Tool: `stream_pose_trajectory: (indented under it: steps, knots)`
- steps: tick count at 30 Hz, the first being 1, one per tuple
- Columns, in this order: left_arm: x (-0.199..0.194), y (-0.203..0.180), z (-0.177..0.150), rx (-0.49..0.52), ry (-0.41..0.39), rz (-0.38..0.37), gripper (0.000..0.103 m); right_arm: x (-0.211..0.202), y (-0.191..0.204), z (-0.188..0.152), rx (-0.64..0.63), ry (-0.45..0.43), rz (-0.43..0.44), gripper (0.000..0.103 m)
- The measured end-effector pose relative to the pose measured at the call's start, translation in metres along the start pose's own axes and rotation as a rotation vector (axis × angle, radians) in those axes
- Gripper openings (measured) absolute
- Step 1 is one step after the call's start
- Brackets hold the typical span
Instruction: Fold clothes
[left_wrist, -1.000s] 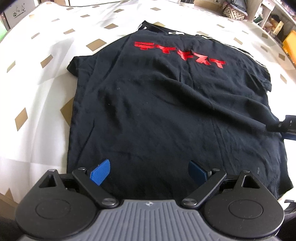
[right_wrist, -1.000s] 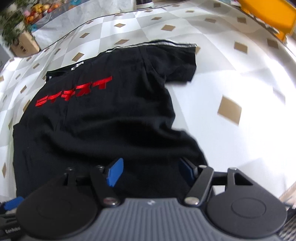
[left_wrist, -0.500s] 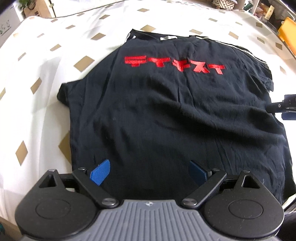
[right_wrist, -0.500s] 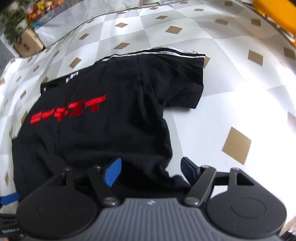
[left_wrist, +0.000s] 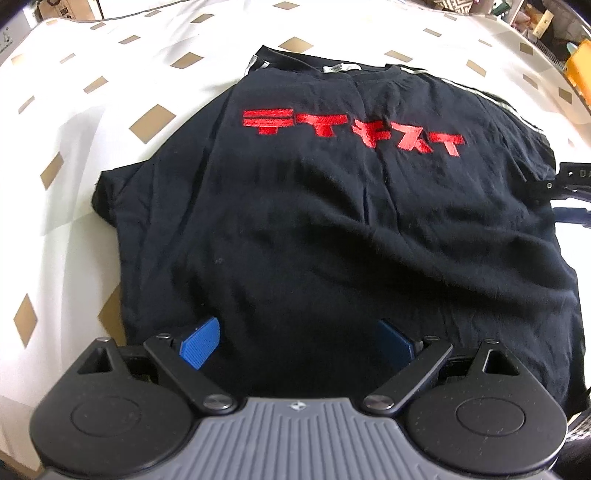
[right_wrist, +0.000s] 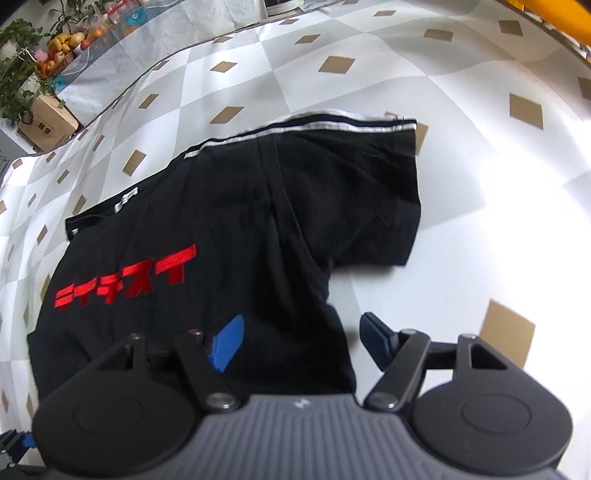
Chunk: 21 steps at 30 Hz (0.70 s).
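The black T-shirt (left_wrist: 332, 229) is lying spread out, print up, on the checked sheet (right_wrist: 480, 192); no fold is showing. The left gripper (left_wrist: 299, 343) and right gripper (right_wrist: 303, 339) are hovering over its hem, jaws apart, holding nothing.

The shirt's (left_wrist: 332, 221) bottom hem is hidden behind the left gripper (left_wrist: 295, 341) body at 6 o'clock. The neck label (left_wrist: 341, 68) at 12 is too small to read. In the right wrist view, the shirt's lower edge is cut off behind the right gripper (right_wrist: 299, 341). The stuff on the shelf (right_wrist: 55, 40) at 10 o'clock is too small to make out.
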<state>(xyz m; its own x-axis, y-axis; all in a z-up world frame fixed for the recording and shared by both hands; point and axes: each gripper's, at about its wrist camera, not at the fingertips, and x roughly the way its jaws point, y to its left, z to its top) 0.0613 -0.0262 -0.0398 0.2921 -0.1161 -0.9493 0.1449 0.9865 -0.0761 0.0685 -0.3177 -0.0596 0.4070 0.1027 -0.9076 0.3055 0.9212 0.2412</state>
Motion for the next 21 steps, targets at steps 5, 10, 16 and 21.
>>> stream_pose_trajectory:
  steps: [5, 10, 16, 21]
  knots:
    - [0.009, 0.000, 0.000, -0.020, 0.028, -0.020, 0.091, 0.007, 0.005, 0.005, -0.048, -0.029, -0.034, 0.062]
    - [0.012, -0.007, 0.001, -0.002, 0.019, 0.003, 0.091, 0.009, 0.009, 0.008, -0.107, -0.063, -0.087, 0.043]
    - [0.018, -0.015, 0.005, 0.002, 0.020, 0.015, 0.092, 0.012, 0.019, 0.004, -0.204, -0.095, -0.148, 0.024]
    - [0.020, -0.018, 0.010, 0.001, 0.016, 0.004, 0.092, 0.014, 0.020, 0.006, -0.221, -0.130, -0.178, 0.019]
